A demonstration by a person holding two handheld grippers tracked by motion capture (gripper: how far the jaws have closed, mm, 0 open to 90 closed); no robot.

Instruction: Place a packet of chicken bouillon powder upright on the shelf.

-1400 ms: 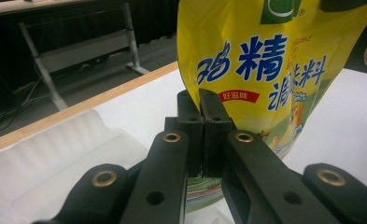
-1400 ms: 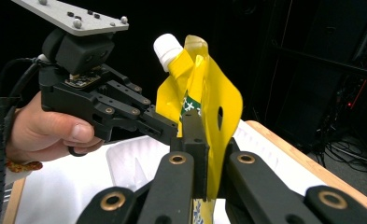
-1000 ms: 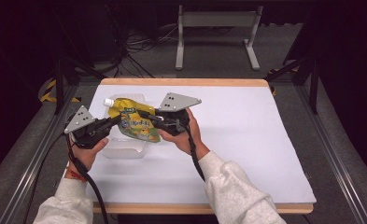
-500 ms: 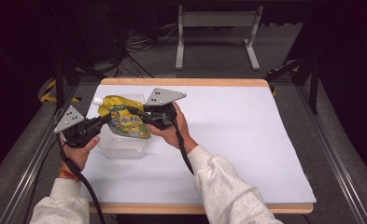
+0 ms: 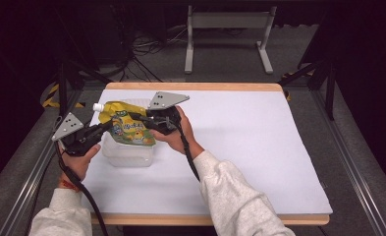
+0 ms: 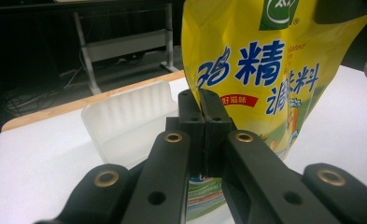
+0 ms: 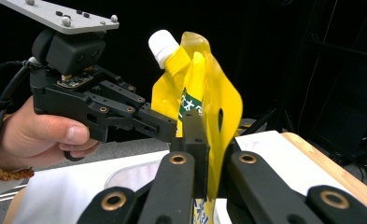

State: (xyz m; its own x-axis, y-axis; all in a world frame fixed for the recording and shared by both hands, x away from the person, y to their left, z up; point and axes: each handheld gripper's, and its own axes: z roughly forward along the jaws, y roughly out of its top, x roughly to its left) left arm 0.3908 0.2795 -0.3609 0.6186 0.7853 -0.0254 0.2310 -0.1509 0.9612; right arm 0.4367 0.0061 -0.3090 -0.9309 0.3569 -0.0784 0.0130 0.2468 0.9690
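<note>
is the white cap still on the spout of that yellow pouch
Yes, in the right gripper view the white cap sits on the spout at the top corner of the yellow pouch.

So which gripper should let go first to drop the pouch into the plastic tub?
Probably the left gripper: it pinches the yellow pouch low on its edge, right over the clear tub. The right gripper grips higher up, so it can lower the pouch in.

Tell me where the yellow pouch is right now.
In the high view the yellow pouch hangs at the table's left, above the clear plastic container, pinched between the left gripper and right gripper.
</note>
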